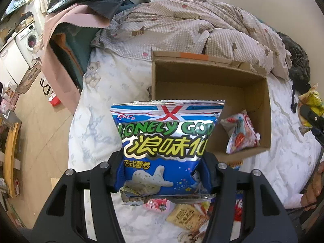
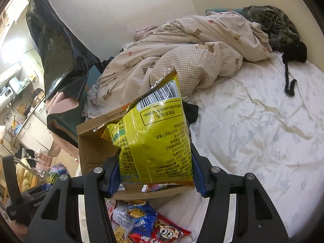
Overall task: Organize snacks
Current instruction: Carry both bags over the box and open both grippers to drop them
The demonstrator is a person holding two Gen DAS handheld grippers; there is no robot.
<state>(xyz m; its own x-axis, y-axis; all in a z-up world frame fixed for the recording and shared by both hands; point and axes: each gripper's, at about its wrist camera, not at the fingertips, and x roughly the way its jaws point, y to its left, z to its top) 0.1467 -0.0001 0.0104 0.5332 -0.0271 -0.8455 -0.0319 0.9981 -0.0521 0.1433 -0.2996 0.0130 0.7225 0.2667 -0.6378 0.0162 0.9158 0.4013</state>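
My left gripper (image 1: 163, 174) clamps a blue bag (image 1: 166, 145) before the box (image 1: 202, 75); only this view shows the red packet (image 1: 241, 134) inside. My right gripper (image 2: 156, 179) clamps a yellow bag (image 2: 158, 137) over the box rim. Both hang above the white sheet (image 2: 263, 133) beside a quilt (image 2: 182, 54).

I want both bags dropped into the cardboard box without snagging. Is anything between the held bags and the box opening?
Nothing visible blocks either one. The blue Lonely God bag in the left hand-held gripper faces the open cardboard box, which holds one red-and-white snack packet. The yellow snack bag in the right hand-held gripper hangs by its rim.
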